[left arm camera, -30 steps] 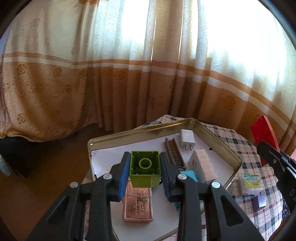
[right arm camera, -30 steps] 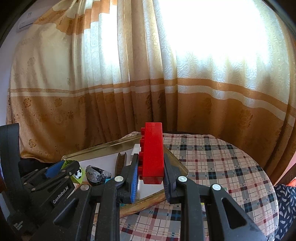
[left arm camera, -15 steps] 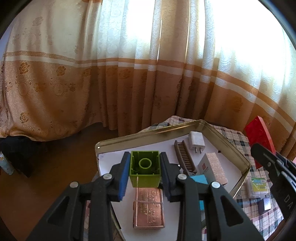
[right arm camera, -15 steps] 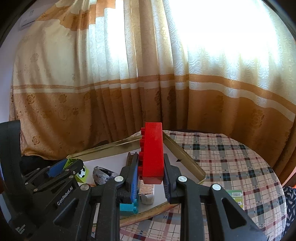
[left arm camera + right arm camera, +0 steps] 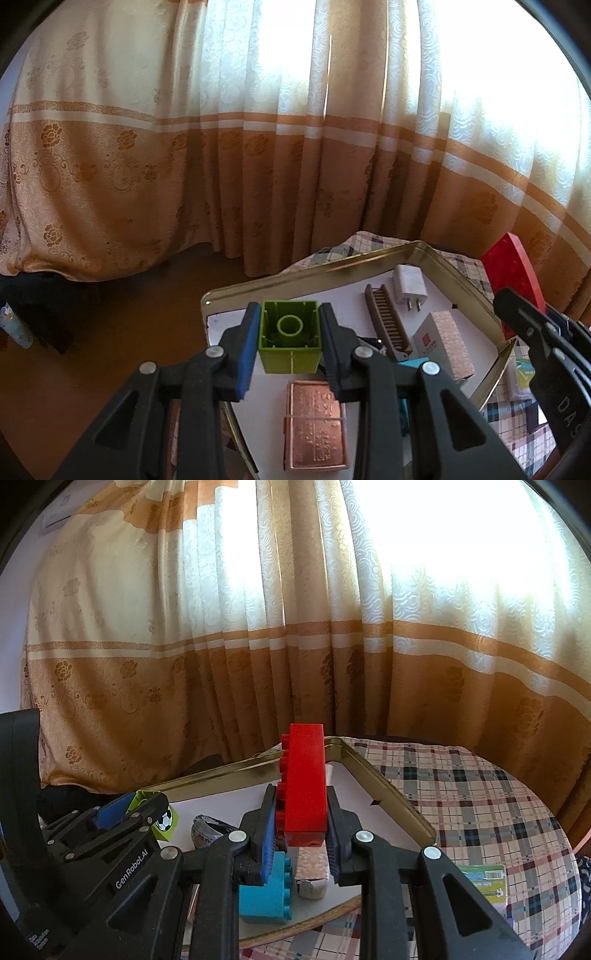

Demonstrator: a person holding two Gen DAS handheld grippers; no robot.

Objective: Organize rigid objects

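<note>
Left gripper point(image 5: 289, 338) level above the gold tray point(image 5: 458, 275), jaws clamped on a green block point(image 5: 289, 343), right gripper point(image 5: 302, 825) beside it pinching an upright red brick point(image 5: 304, 790) over the tray, both carried further over the tray than a second ago, teal block point(image 5: 266, 893) newly visible below the right fingers

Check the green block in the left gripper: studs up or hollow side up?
Hollow side up. The green block, clamped in the left gripper, shows its open underside and inner tube.
</note>
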